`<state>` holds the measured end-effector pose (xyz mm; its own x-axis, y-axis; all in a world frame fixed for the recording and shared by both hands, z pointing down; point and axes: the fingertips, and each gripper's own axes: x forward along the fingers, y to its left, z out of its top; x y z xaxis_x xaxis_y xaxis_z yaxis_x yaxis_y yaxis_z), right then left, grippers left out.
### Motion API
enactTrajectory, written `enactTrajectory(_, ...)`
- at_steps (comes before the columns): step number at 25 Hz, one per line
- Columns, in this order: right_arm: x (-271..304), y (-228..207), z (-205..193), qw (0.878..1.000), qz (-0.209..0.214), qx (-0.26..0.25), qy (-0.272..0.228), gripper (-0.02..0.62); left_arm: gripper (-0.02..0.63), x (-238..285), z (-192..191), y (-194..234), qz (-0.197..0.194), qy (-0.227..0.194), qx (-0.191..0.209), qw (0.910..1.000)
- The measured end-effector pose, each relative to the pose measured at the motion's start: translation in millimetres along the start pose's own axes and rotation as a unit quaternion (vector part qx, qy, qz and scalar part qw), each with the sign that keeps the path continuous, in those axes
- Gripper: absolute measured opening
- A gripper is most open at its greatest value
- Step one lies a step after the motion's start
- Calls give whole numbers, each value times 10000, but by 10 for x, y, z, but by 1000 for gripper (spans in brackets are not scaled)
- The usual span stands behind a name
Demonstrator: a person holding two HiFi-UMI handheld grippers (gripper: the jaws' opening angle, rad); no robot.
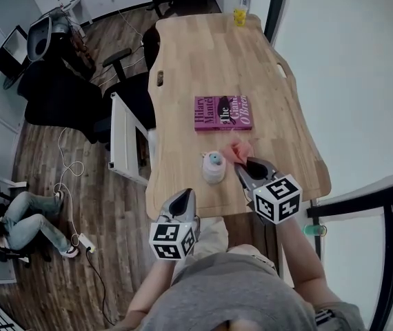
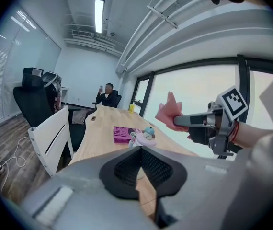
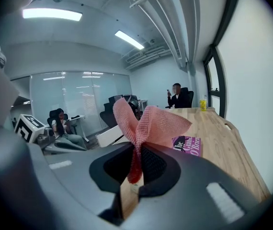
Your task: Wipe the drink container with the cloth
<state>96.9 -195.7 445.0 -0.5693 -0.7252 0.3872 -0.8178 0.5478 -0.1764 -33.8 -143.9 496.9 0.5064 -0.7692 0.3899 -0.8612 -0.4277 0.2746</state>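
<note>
Cloth (image 3: pixel 148 123) pinched in right tool (image 3: pixel 135 175), hiding drink container (image 1: pixel 214 167)

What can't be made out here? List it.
Drink container: largely hidden behind the cloth, right gripper view.
Yellow item at the table's far end: too small to identify, head view.
Book title: partly covered by the cloth, right gripper view.

Cloth (image 1: pixel 238 150) lower part hidden behind right gripper (image 1: pixel 245 165); far yellow item (image 1: pixel 240 16) (perhaps bottle) too small.
</note>
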Motion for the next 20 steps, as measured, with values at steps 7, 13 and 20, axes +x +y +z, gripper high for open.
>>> enactTrajectory(7, 371, -126, 21, 9982, 354, -79, 488, 26, 3, 248, 199, 178, 55, -35, -73, 10000)
enactTrajectory(13, 605, -198, -25, 9946, 621, -111, 826, 26, 3, 451, 352, 302, 77, -98, -121, 9998)
enactTrajectory(20, 804, -159, -121, 9853, 1135, -240, 1251, 26, 3, 578, 417, 433, 162, -92, -186, 9997)
